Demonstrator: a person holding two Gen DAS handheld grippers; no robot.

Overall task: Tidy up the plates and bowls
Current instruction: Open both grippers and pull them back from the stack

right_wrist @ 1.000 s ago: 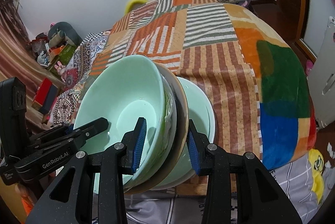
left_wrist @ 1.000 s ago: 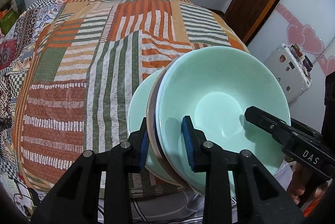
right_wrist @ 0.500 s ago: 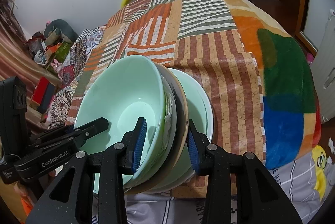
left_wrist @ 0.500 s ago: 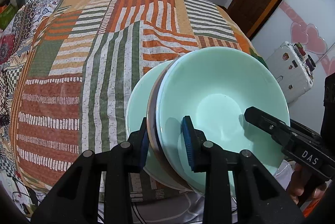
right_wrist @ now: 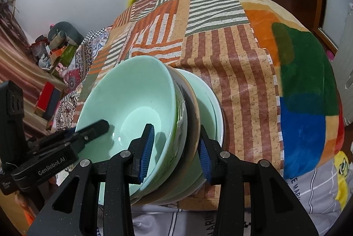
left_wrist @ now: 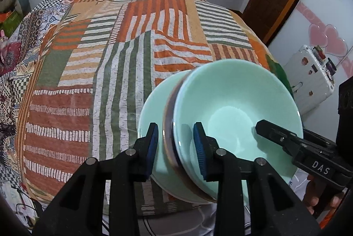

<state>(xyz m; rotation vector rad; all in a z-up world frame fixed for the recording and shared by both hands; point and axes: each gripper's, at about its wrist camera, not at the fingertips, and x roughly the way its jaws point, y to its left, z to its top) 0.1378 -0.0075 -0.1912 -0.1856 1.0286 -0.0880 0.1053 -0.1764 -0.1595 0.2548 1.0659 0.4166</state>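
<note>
Both grippers' jaws have just been opening a little around the stack of pale green ceramic bowls and plates (left_wrist: 238,117), which sits lower against the striped patchwork tablecloth (left_wrist: 114,64) than a second ago. This suggests the stack is being set down at the table's near edge. The left gripper (left_wrist: 176,143) straddles one side of the stack's rim; its blue pads now show gaps. The right gripper (right_wrist: 174,150) straddles the opposite side, its inner pad clear of the bowl wall.
</note>
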